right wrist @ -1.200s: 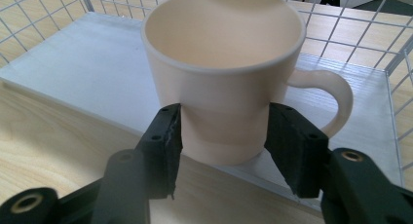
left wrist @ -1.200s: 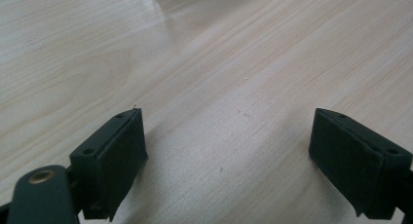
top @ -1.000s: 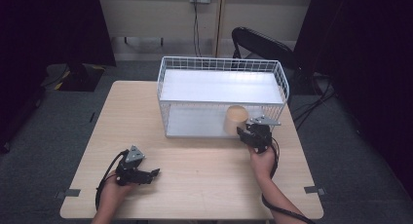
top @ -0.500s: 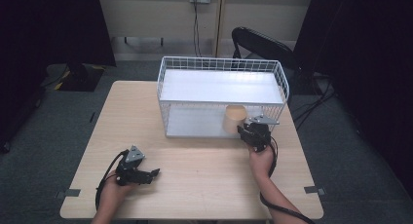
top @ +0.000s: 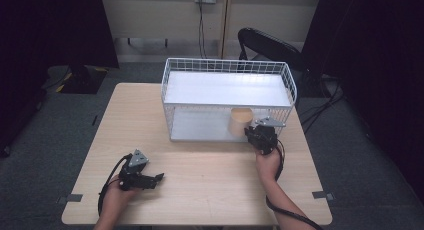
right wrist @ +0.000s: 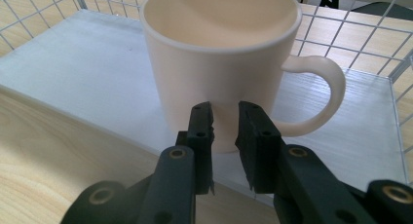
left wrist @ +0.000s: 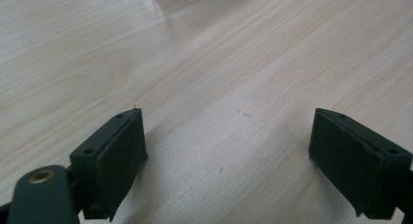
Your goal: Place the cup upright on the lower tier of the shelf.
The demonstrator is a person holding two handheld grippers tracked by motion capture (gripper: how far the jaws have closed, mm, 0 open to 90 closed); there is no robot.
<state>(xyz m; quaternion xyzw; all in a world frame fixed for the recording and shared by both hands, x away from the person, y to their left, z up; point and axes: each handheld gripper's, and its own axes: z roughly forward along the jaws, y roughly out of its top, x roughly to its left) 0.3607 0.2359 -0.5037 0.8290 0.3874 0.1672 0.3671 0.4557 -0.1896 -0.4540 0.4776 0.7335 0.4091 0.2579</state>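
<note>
A cream mug (top: 241,121) (right wrist: 219,48) stands upright on the lower shelf of a white wire rack (top: 227,65), near its front right, with the handle to the right in the right gripper view. My right gripper (top: 256,132) (right wrist: 225,121) sits at the shelf's front edge, pointing at the mug's base. Its jaws have just been closing and stand almost together with nothing between them; the tips are just short of the mug wall. My left gripper (top: 156,179) (left wrist: 229,156) lies low over the front left of the wooden table (top: 210,185), its jaws wide open and empty.
The rack's white shelf (right wrist: 73,53) has wire walls at the sides and back. A black chair (top: 270,45) stands behind the table. Cables trail from both grippers over the tabletop. Dark curtains hang at both sides of the room.
The right gripper's jaws have drawn together in front of the mug. Neither hand has shifted, and the mug has not moved.
</note>
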